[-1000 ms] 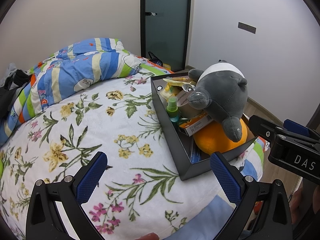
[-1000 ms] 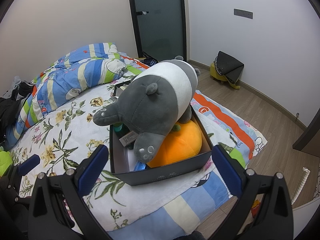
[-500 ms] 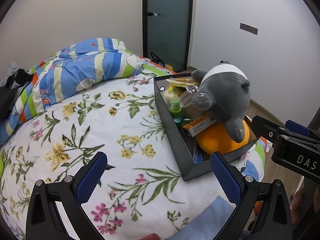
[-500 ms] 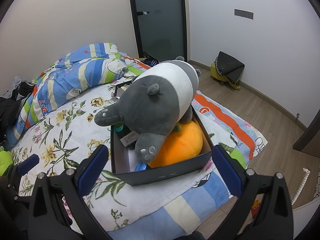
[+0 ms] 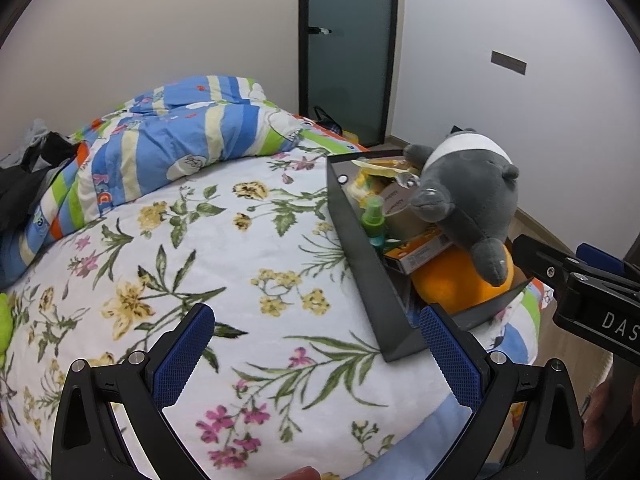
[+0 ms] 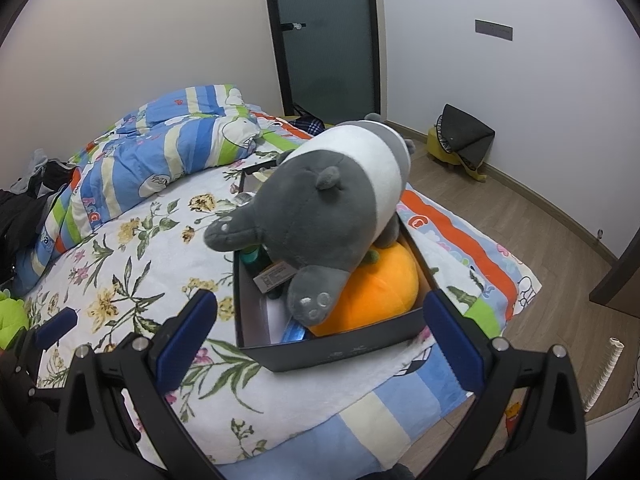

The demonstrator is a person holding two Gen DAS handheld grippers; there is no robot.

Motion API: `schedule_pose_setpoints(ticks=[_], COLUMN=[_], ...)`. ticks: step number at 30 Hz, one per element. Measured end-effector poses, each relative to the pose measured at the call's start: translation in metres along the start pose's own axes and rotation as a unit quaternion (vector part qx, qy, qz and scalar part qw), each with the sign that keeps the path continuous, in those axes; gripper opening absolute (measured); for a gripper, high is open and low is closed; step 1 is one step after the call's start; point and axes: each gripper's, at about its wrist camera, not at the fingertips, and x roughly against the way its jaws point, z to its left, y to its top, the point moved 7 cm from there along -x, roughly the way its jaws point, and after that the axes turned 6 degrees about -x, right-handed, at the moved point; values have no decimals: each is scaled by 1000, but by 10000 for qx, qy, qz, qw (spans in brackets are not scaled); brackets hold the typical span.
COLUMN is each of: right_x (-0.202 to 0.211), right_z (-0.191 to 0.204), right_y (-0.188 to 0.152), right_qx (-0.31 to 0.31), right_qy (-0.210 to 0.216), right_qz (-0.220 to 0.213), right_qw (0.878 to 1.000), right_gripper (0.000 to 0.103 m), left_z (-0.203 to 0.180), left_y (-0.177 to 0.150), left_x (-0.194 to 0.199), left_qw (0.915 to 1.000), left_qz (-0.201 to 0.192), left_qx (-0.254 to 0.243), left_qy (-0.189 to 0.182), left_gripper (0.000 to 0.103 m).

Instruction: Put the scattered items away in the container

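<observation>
A dark grey box (image 6: pixel 344 354) sits on the floral bedspread near the bed's right edge; it also shows in the left wrist view (image 5: pixel 360 256). In it lie a grey and white plush animal (image 6: pixel 320 208), an orange plush (image 6: pixel 380 280), a green spray bottle (image 5: pixel 374 220), an orange carton (image 5: pixel 420 252) and other small items. My right gripper (image 6: pixel 318 340) is open and empty, just in front of the box. My left gripper (image 5: pixel 316 356) is open and empty over the bedspread, left of the box.
A rolled striped duvet (image 5: pixel 168 152) lies at the head of the bed. Dark clothes (image 5: pixel 24 176) sit at the far left. A green plush (image 6: pixel 10 316) peeks in at the left edge. A yellow stool with a dark bag (image 6: pixel 460 140) stands on the floor.
Both grippers have drawn back slightly from the box. The left view has shifted a little so the box sits further right. The plush and box contents have not moved.
</observation>
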Motion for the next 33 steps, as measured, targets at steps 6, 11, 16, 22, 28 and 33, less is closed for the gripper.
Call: schedule_pose_setpoints(ticks=[6, 11, 16, 22, 28, 33], right_x=[-6, -11, -16, -20, -25, -34], right_z=[28, 51, 78, 114, 153, 187], right_y=[-12, -23, -34, -44, -57, -73], right_qx=[183, 353, 499, 721, 892, 1021], right_qy=[158, 290, 460, 679, 934, 1135], right_qz=[79, 135, 182, 213, 257, 332], right_qw=[9997, 9989, 9975, 9949, 9913, 9877], right_gripper=[103, 103, 103, 103, 103, 103], left_z=[30, 54, 82, 116, 154, 192], left_y=[-11, -20, -29, -43, -60, -80], left_x=[-1, 0, 4, 6, 12, 12], left_qw=[9996, 9989, 9975, 9952, 9910, 9859], left_qz=[50, 65, 52, 91, 122, 206], left_qx=[197, 321, 424, 617, 815, 964], left_qy=[186, 336, 556, 760, 1052, 1352], left_gripper=[102, 102, 102, 103, 102, 103])
